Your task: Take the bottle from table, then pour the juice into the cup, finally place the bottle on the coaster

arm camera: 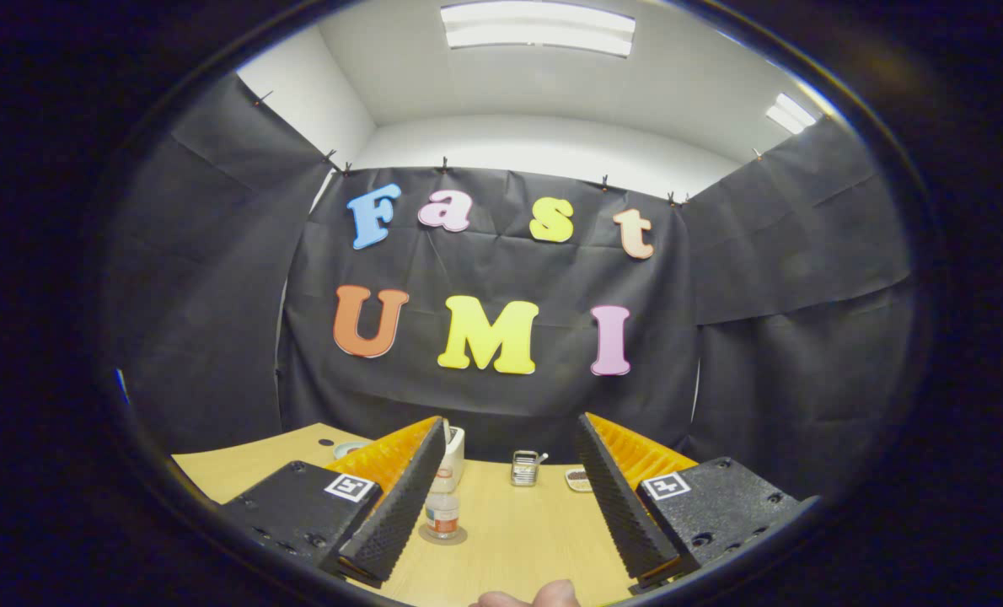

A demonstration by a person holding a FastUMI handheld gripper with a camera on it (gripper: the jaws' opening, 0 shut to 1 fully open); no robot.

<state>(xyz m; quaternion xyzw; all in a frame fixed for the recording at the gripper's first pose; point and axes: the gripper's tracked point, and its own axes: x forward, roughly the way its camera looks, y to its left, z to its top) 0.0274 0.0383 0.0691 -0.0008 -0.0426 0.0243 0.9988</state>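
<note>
Although the bottle point(442, 512) is small and partly hidden behind the left finger, it reads as a clear plastic container with a coloured label band, standing upright on a round coaster point(444, 534) on the bench point(518, 539). It is judged light, with thin walls that may give under pressure and a smooth surface that may slip; liquid level cannot be determined. Recommended grip zone is the body at or just above the label, with the fingers square to it, firm enough to hold through a tilt but not crush. The hand-held gripper point(510, 552) is spread wide and holds nothing; its fingers point forward and slightly down over the bench, with the bottle just ahead of the left finger. A white cup-like container point(452, 459) stands just behind the bottle; a small metal holder point(524, 468) and a small dish point(578, 480) lie beyond the fingers. A fingertip of the operator's hand point(528, 597) shows below the gripper.
</note>
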